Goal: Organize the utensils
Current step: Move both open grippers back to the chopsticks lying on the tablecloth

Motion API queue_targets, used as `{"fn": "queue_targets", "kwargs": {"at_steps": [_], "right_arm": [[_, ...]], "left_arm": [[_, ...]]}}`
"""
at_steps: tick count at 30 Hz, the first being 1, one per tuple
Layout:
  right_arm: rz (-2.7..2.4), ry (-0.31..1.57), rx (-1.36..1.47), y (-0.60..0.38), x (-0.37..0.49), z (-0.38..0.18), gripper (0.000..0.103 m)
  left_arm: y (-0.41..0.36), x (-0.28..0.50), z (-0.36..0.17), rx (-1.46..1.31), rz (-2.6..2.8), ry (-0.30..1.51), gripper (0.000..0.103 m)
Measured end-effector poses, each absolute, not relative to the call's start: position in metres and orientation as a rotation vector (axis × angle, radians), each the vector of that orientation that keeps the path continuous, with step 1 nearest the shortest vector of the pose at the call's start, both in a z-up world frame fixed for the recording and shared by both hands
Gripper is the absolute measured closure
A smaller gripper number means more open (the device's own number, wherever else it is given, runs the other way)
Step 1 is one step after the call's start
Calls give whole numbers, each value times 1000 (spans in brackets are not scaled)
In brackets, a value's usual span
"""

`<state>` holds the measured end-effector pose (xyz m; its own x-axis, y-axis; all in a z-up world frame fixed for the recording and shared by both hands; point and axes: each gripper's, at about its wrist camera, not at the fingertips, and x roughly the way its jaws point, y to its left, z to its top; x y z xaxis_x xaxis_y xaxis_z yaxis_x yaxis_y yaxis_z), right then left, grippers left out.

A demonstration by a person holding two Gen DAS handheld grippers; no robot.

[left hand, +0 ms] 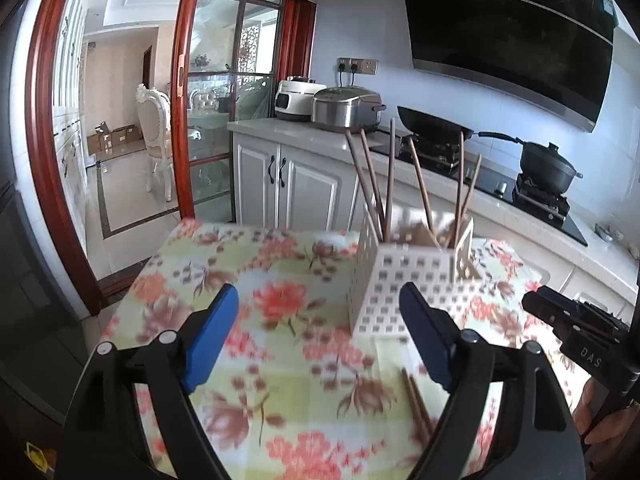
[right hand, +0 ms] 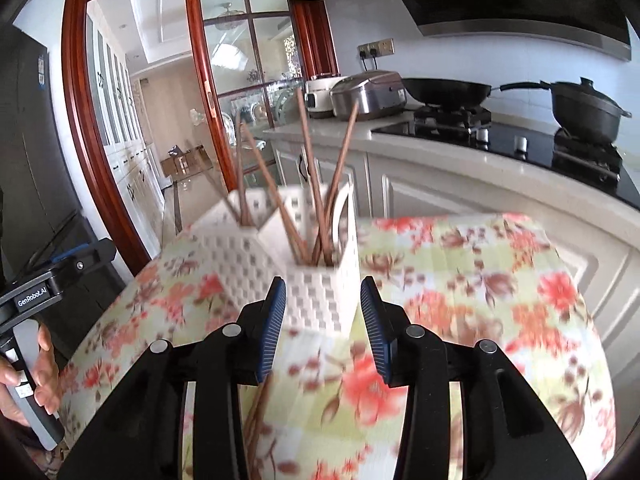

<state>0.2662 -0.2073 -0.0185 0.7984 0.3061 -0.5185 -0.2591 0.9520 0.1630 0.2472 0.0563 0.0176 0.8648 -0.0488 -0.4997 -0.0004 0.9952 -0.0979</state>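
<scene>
Chopsticks [left hand: 416, 404] are lying loose on the table [left hand: 288, 280] at six o'clock from the white holder [left hand: 404, 280], where others are standing. Left gripper [left hand: 320, 336] and right gripper [right hand: 323, 328] are hovering, jaws apart, empty; likely next, pinching a loose pair. Kitchen stove [right hand: 520, 140] is sitting at one o'clock

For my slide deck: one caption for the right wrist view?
Right gripper, open, faces white utensil holder of chopsticks on floral tablecloth.

Bright daylight from the far-left doorway [left hand: 120, 120], no hard shadows. Near tablecloth [left hand: 280, 300] and white holder [right hand: 312, 280] motion-blurred in both views; far counter sharp. Heavy fisheye bending, dark corners.
</scene>
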Motion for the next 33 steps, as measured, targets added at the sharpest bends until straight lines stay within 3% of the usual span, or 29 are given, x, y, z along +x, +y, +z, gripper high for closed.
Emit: {"fn": "queue_targets", "kwargs": {"at_steps": [11,20,33], "right_arm": [[321,685,85,-193,232,-72,64],[322,759,68,-177,230,-97,64],[310,856,-39,-140,242,-117,64]], "left_arm": [[35,205,-42,-31,-18,607,10],[44,198,-75,-32,24,642,10],[65,190,-77,-47,52,625,10]]}}
